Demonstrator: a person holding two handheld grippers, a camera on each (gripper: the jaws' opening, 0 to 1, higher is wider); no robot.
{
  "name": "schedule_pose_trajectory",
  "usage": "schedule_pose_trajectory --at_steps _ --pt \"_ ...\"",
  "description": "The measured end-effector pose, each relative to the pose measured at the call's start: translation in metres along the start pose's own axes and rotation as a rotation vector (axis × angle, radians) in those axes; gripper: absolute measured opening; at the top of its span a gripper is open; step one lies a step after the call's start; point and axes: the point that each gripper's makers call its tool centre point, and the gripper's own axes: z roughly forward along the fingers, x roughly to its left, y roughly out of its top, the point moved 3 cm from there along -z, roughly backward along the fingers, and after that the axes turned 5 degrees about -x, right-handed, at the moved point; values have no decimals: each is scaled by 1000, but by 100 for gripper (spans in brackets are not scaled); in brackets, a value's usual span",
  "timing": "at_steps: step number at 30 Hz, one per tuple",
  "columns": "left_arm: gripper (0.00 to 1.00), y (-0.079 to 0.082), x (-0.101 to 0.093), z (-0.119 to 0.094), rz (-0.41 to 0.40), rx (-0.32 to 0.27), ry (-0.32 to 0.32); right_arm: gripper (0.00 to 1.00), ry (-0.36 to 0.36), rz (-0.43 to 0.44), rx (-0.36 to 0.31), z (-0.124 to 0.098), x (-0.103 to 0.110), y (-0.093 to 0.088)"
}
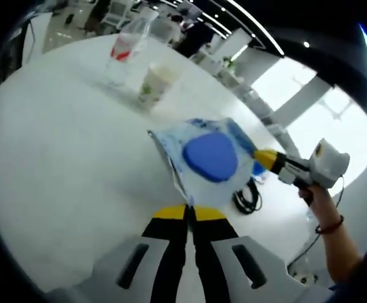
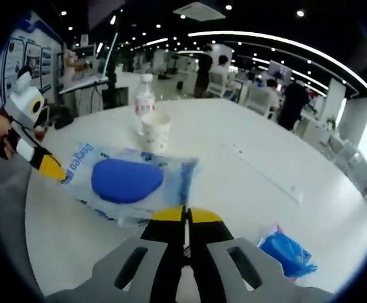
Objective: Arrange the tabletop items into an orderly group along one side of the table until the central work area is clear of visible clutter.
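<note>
1. Pouch (image 1: 210,158) of clear and blue plastic, with a solid blue shape inside, hangs above the white round table (image 1: 57,177), stretched between the two grippers.
2. In the left gripper view, the left gripper (image 1: 190,213) has its yellow-tipped jaws closed on the pouch's near edge.
3. In that view the right gripper (image 1: 266,158) comes in from the right and pinches the pouch's far right edge; a hand (image 1: 311,196) with a wristband holds it.
4. In the right gripper view, the right gripper's jaws meet on the pouch's (image 2: 129,180) near edge, and the left gripper (image 2: 52,169) grips its left end.
5. Beyond the pouch stand a paper cup (image 2: 155,132) and, just behind it, a clear bottle (image 2: 144,96) with a red label.
6. A crumpled blue bag (image 2: 285,250) lies on the table near the right, well apart from the pouch.
7. Black cables (image 1: 247,197) lie on the floor past the table edge.
</note>
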Motion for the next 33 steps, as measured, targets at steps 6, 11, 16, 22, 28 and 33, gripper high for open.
schedule_pose_trajectory --at_steps 6,11,16,22,28,33 --pt "0 10 -5 1 47 11 -39 1 -44 27 -4 -18 -1 -1" --pt "0 21 -12 2 96 13 -68 1 -81 50 -9 -30 -2 -2" --pt "0 33 -16 4 152 7 -87 1 -116 75 -15 -41 -2 -1" --pt "0 49 -17 10 178 11 -102 1 -148 103 -24 -51 1 -2" --pt "0 57 -20 18 201 15 -117 1 -162 126 -20 -60 5 -5" --pt "0 61 -22 25 208 12 -131 1 -183 151 -16 -67 8 -10"
